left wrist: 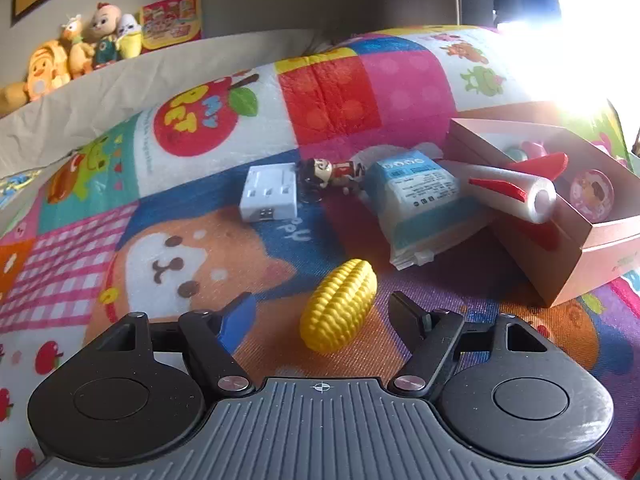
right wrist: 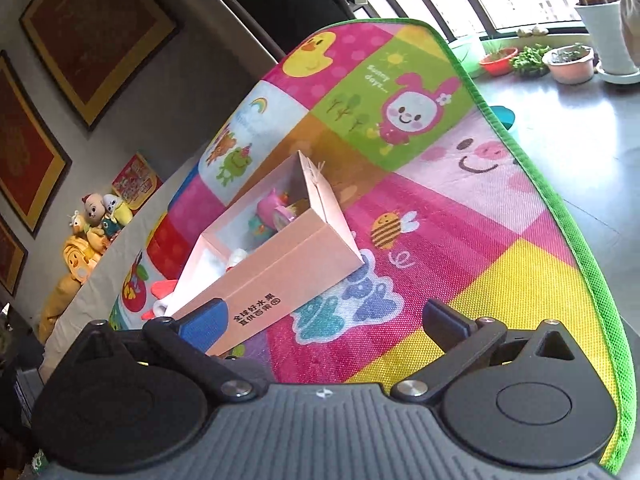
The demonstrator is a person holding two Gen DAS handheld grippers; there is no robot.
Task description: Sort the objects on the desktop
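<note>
1. Your left gripper (left wrist: pixel 320 312) sits low in the left wrist frame with the yellow toy corn (left wrist: pixel 339 306) lying between its fingers. There is a visible gap on both sides, so the pads are not pressing yet: the jaws are spread and holding nothing.

2. Your right gripper (right wrist: pixel 320 322) is spread wide and empty at the bottom of the right wrist frame. Its blue-padded finger (right wrist: pixel 205 323) sits just in front of the near wall of the pink box (right wrist: pixel 280 276); I cannot tell whether it touches.

3. The step in hand looks like picking the corn up to sort it into the box. The box stands at the right of the left wrist frame, already holding a toy rocket (left wrist: pixel 516 188) that pokes over its rim and a round pink item (left wrist: pixel 591 191).

4. Still out on the play mat (left wrist: pixel 340 92), mid-frame: a white adapter (left wrist: pixel 270 192), a small figurine (left wrist: pixel 328 174) and a blue-and-white packet (left wrist: pixel 420 200).

5. Next, you probably need to squeeze across the corn's middle, since its ribbed, rounded body may roll or slip.

6. Then lift it clear of the packet and carry it right, over the box rim.
</note>
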